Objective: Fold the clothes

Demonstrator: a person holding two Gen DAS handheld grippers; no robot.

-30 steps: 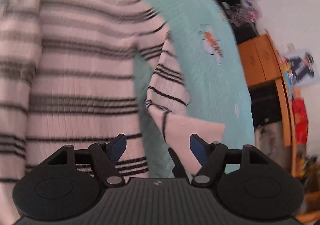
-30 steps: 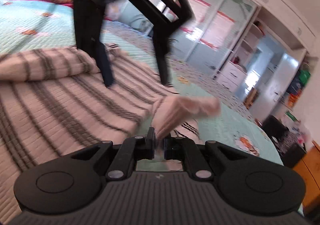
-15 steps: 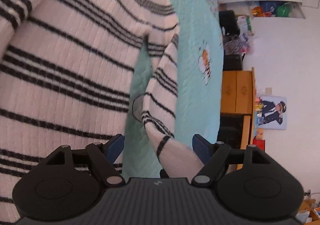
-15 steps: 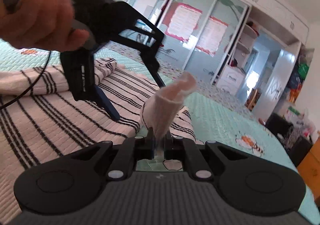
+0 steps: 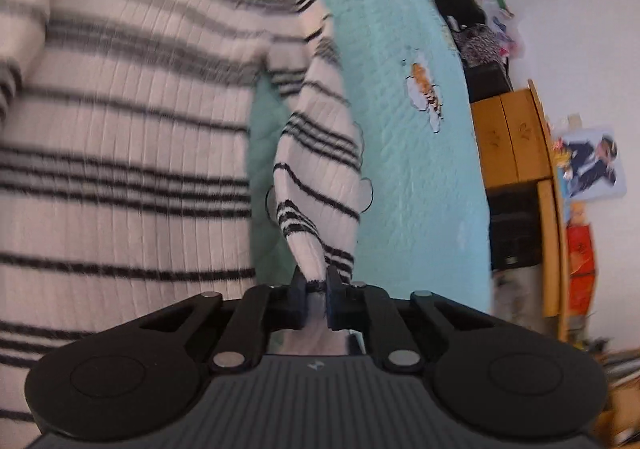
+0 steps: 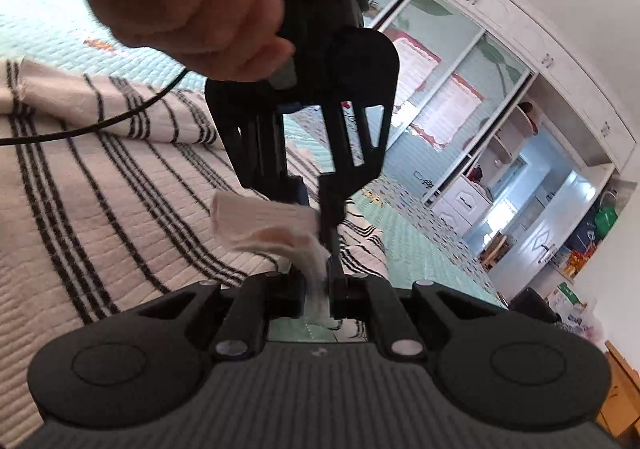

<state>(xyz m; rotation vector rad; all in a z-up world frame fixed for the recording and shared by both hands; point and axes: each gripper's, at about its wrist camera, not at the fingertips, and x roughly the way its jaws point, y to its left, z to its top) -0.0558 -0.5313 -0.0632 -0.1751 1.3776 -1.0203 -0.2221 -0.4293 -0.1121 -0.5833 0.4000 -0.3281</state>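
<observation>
both claws, the left claw (image 5: 316,291) and right claw (image 6: 316,289), are clamped on the sleeve (image 5: 320,177) cuff of the striped sweater (image 5: 120,121) spread on the bed (image 5: 400,109). to fold neatly, keep the cuff taut and lay the sleeve flat across the body.

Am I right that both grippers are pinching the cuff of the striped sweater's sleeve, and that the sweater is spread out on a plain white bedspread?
Not quite: the bedspread is mint green and quilted, with small cartoon prints, as the left wrist view shows. The rest holds: the left gripper and the right gripper are both shut on the sleeve cuff of the striped sweater.
</observation>
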